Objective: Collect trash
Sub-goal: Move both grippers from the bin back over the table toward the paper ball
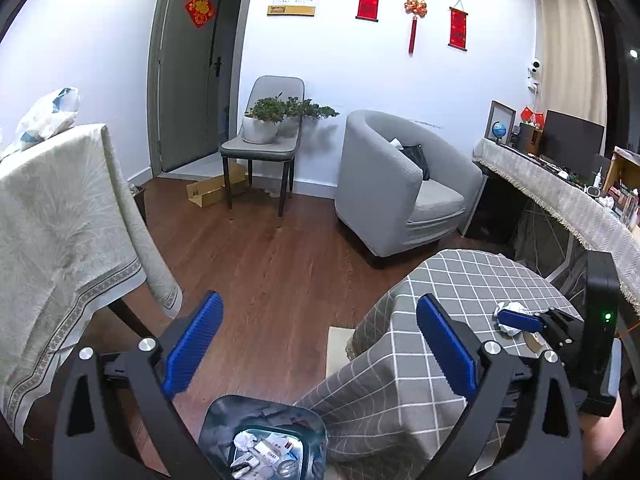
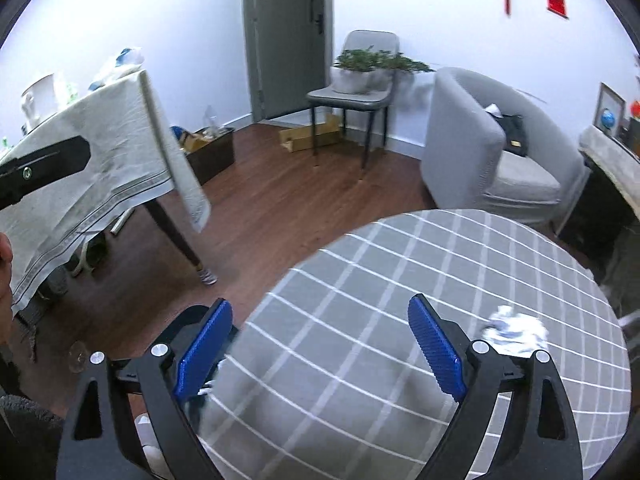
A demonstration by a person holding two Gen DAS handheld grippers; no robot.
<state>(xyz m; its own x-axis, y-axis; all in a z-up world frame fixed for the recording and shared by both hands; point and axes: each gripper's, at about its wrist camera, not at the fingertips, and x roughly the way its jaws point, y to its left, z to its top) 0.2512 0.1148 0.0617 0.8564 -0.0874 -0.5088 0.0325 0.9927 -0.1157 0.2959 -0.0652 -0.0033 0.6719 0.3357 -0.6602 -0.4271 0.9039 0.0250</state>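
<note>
Blue-padded, the left claw (image 1: 320, 344) gapes wide and empty above the bin (image 1: 262, 436), which sits on the floor beside the checked tabletop (image 1: 460, 280) and has paper scraps inside. Right claw (image 2: 320, 348) is likewise wide and empty over that tabletop, with a crumpled paper ball (image 2: 516, 330) just beside its right finger.
</note>
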